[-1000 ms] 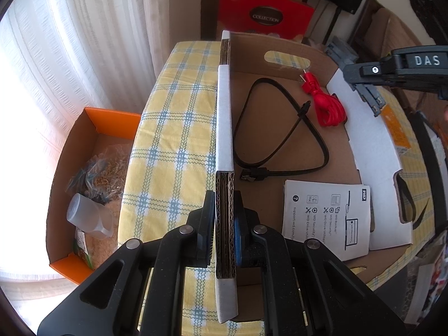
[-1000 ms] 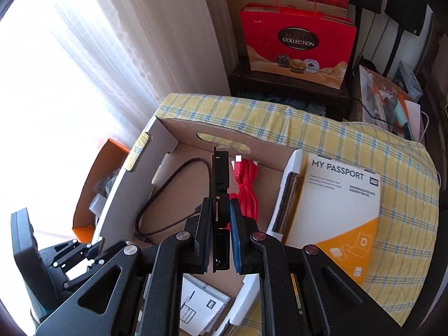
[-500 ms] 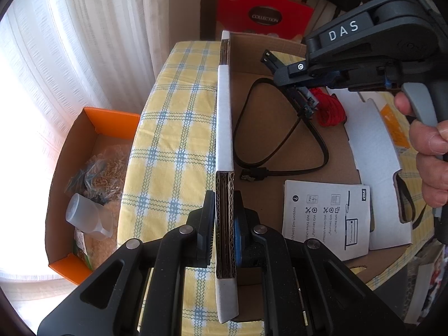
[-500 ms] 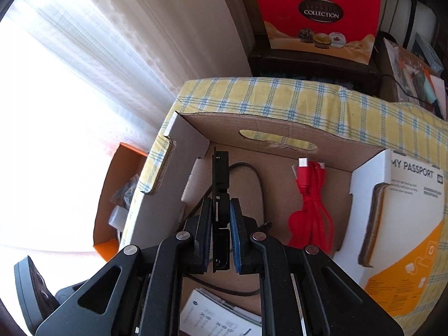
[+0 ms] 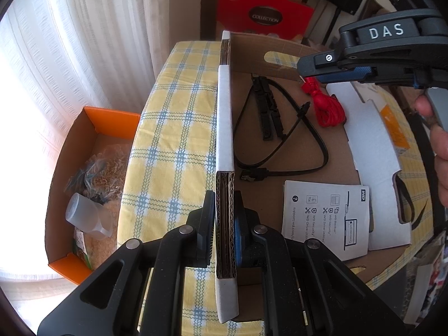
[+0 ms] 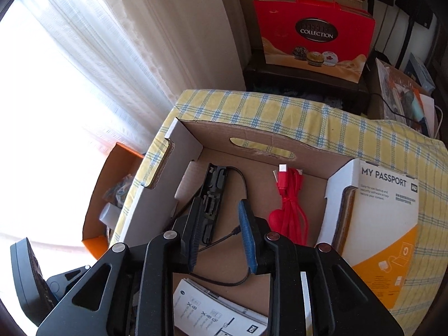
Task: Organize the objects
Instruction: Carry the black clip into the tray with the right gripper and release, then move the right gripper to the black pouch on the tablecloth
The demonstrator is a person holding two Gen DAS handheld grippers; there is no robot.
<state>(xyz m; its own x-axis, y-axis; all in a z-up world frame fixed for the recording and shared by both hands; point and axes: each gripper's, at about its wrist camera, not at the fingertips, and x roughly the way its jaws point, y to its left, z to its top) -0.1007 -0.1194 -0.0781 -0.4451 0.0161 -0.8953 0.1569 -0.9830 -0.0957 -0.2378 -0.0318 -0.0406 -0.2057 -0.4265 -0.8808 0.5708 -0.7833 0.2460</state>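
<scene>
Cardboard box (image 5: 224, 128), light but stiff, sits mid-frame, left gripper (image 5: 224, 224) clamping its wall; right gripper (image 6: 221, 218) is opening, empty.

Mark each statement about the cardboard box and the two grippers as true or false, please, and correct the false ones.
1. The left gripper is shut on the cardboard box at its side wall. True.
2. The right gripper holds the black plastic strip. False: its jaws are opening, and the strip lies on the box floor, free of the pads.
3. The red cable lies outside the box on the checked cloth. False: it lies inside the box, near the back wall.
4. A printed leaflet lies on the box floor. True.
5. The black cable is coiled on top of the leaflet. False: it lies on the box floor, beside the leaflet.
</scene>
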